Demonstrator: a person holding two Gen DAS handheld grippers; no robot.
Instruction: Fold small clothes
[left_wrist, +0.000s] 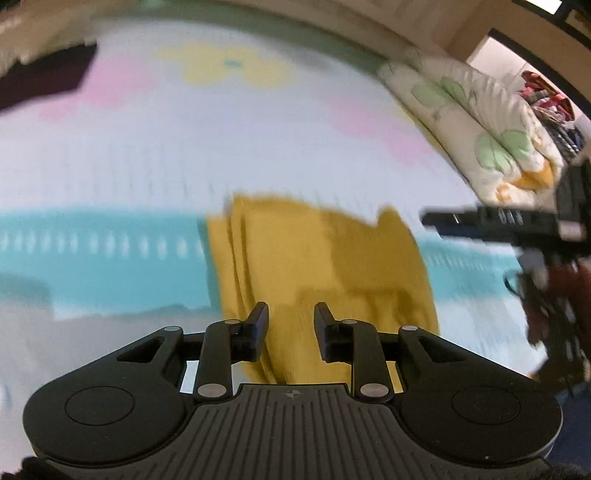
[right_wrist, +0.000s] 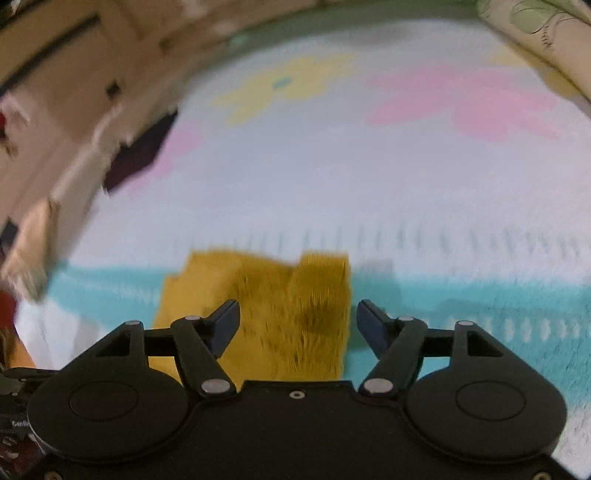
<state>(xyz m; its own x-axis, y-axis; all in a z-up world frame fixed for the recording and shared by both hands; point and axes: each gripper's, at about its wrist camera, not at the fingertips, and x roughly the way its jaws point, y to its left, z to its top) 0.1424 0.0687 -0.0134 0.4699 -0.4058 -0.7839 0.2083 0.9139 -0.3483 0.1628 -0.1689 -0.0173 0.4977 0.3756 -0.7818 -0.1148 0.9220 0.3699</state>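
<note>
One mustard garment (left_wrist: 317, 266) lies folded between two open grippers on one blanket (left_wrist: 147, 155).

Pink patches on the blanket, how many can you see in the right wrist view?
2: one pink patch at upper right, another pink patch at upper left beside the dark cloth. Blur and the frame edge may hide more.

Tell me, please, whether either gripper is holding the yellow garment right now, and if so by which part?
Nothing is held. The left gripper and right gripper both hover with jaws apart above the folded yellow garment, their pads off the cloth.
</note>
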